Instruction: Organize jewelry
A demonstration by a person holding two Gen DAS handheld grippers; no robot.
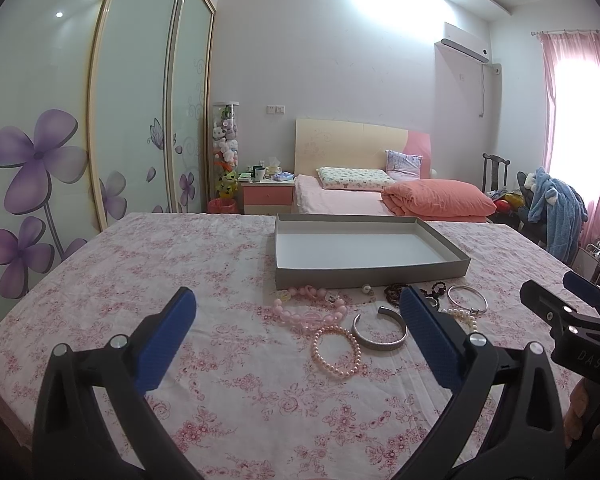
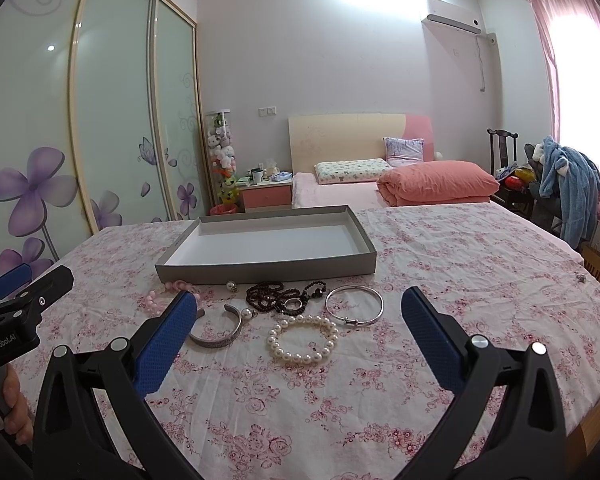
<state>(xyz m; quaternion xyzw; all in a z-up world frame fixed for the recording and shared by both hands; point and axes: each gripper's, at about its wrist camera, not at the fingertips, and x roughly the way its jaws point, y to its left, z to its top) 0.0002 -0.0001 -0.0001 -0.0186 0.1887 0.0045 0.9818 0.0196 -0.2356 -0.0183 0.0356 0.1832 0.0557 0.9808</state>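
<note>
A shallow grey box (image 1: 370,270) (image 2: 268,270) with a white, empty inside sits on the floral cloth. In front of it lies jewelry: a pink bead necklace (image 1: 308,312), a small pink pearl bracelet (image 1: 336,350), a silver cuff (image 1: 378,330) (image 2: 218,334), dark beads (image 2: 276,296), a white pearl bracelet (image 2: 302,338), a thin silver bangle (image 2: 354,304) (image 1: 468,300) and a ring (image 2: 293,304). My left gripper (image 1: 298,302) is open and empty, hovering near the pink pieces. My right gripper (image 2: 298,300) is open and empty, near the pearl bracelet.
The table (image 1: 140,264) is covered by a pink floral cloth. A small metal piece (image 2: 580,278) lies alone at the far right. Behind are a bed (image 2: 380,188), a nightstand (image 2: 266,194), a sliding wardrobe (image 1: 100,120) and a chair with clothes (image 2: 560,184).
</note>
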